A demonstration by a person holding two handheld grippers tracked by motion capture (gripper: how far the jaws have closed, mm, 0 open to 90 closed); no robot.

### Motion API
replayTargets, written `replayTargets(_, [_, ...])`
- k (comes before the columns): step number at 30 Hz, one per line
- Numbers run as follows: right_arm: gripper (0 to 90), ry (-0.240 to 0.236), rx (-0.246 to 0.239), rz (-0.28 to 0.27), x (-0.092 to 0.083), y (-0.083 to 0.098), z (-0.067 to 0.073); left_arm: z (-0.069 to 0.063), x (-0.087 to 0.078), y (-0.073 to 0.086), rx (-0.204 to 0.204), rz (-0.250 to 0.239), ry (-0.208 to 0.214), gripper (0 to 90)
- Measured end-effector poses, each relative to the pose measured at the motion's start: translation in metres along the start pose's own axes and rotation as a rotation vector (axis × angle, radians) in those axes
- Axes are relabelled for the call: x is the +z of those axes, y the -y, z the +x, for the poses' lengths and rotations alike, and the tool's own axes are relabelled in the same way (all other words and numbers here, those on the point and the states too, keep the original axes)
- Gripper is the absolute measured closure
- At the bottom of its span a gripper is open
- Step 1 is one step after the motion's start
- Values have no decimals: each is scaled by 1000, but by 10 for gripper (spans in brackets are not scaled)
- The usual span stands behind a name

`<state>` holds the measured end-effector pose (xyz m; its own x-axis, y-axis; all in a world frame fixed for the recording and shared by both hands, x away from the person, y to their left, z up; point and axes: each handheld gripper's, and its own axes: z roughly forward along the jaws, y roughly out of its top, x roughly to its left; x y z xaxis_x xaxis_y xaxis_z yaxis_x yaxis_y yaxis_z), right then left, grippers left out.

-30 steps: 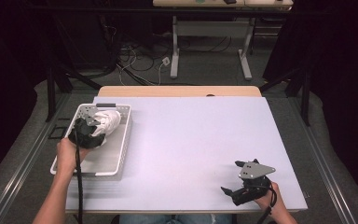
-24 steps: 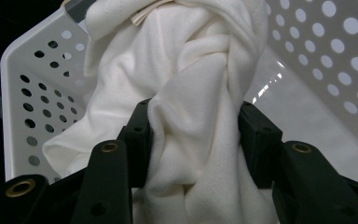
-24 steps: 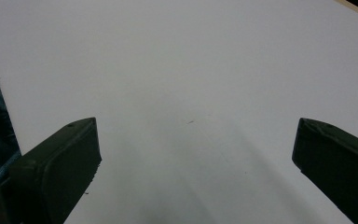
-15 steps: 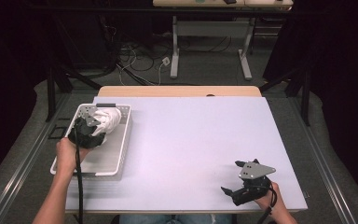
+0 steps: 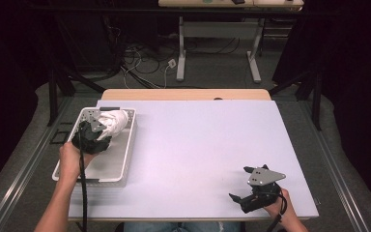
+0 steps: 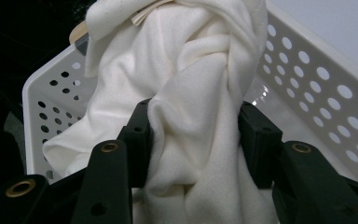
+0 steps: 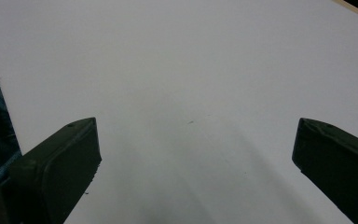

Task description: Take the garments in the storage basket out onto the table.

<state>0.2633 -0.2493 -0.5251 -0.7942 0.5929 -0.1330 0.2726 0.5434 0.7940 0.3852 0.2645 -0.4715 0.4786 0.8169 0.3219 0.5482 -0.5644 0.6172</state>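
- White cloth [image 6: 186, 93]: a bunched, twisted piece of soft cream-white fabric, item in hand. It sits at the far end of the perforated tray, partly draped against the tray's far wall. In the high view it appears as a white bundle [image 5: 113, 122] just ahead of the left tongs.
- Surface [image 5: 198, 154]: large pale lavender-white board, the widest item present, lying on a wooden top whose far edge shows beyond it. Bare between the tray and the right tongs.
- Tray [image 5: 111, 166]: white plastic, rectangular, with round holes through its walls; it lies along the left edge of the surface, long side running away from the person. Its holed wall [image 6: 317, 79] rises at the right of the left gripper view.
- Left tongs [image 6: 193, 140]: black, held in the person's left hand over the far half of the tray [image 5: 96, 133]. Both jaws press into the cloth from either side, clamped on a thick fold of it.
- Right tongs [image 5: 244, 186]: black with a grey three-cornered plate on top, held in the person's right hand near the near right corner of the surface, well apart from the tray. Jaws stand wide apart with bare surface between them [image 7: 191, 140].
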Motion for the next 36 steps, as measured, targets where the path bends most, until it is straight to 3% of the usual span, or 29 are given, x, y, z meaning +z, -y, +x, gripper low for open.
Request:
replayTargets(18, [6,0,-1,0,0,0,0,-11,-11,-8,28,-29,-4,542])
replayTargets(36, [6,3,-2,-3,0,0,0,-23,-21,-16,85,-59,-1,542])
